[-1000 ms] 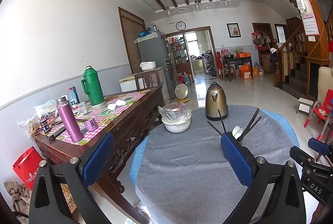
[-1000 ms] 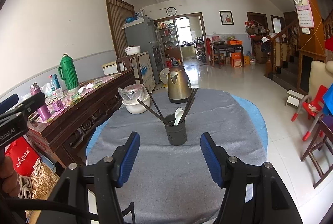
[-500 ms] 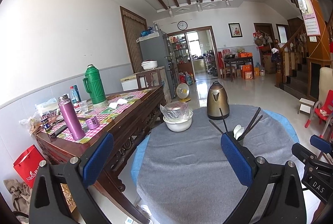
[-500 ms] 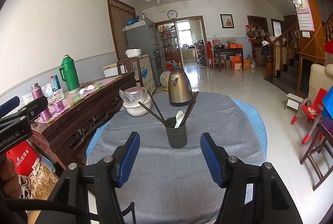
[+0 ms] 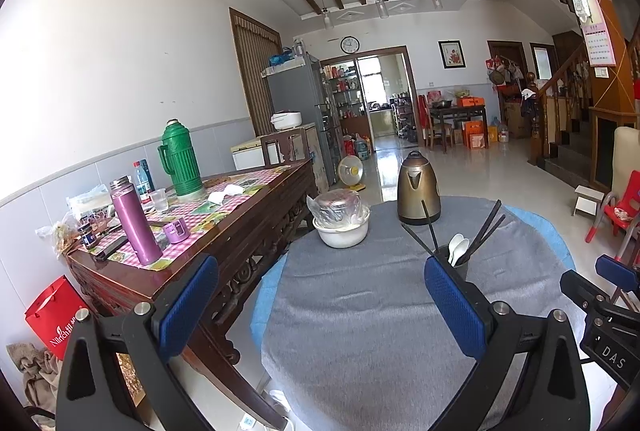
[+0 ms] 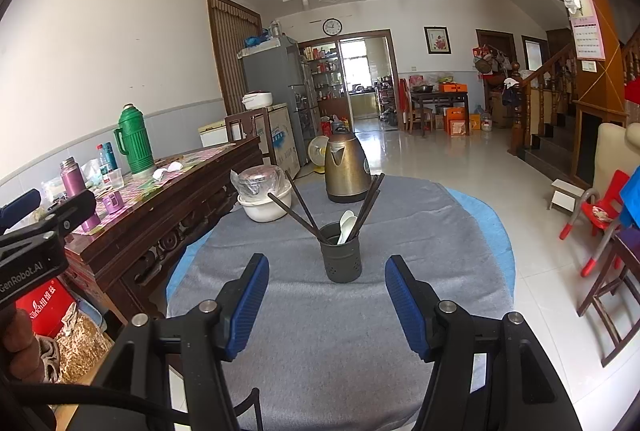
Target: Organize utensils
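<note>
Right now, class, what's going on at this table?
A person holds a tool in each hand over the grey-covered table. Both the left tool and right tool are open and empty. The dark utensil holder already contains chopsticks and white spoons; nothing is being gripped.

On the tabletop (image 6: 400,311) we see the holder (image 6: 341,258) in the middle with chopsticks (image 6: 298,211) and 2 spoons (image 6: 346,225) in it; behind it stands the kettle (image 6: 346,169), the bowl (image 6: 265,205) to the kettle's left.
</note>
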`<state>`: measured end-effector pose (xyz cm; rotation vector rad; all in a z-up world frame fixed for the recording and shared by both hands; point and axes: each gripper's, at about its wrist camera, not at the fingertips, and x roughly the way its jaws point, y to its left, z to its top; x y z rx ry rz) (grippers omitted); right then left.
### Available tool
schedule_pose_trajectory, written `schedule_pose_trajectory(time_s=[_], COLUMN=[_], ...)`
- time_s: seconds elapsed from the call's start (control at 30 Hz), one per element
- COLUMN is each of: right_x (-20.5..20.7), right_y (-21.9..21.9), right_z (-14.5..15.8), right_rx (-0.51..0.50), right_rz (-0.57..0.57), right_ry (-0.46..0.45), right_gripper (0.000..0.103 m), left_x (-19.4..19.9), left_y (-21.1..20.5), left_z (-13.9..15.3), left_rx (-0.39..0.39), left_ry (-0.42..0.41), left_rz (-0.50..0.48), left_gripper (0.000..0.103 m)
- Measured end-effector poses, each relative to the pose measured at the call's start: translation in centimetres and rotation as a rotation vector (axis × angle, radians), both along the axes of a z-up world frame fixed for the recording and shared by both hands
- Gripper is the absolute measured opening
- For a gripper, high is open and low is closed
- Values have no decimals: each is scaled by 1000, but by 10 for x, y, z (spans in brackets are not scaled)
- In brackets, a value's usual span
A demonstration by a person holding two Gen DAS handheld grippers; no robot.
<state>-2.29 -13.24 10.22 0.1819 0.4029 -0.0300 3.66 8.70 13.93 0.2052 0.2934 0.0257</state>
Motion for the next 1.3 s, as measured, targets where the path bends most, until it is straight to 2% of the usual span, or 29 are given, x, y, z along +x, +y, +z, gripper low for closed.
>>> schedule_pose_trajectory(time_s=[1.3], right_x=[1], right_y=[4], right_z=[-9], right_rx=[-13], right_rz=[-3], right_ry=[7], right_gripper=[65], left_x=[7], left_y=[5], left_z=[-22], left_rx=[-17], left_ry=[49], left_rz=[10], left_gripper=[102])
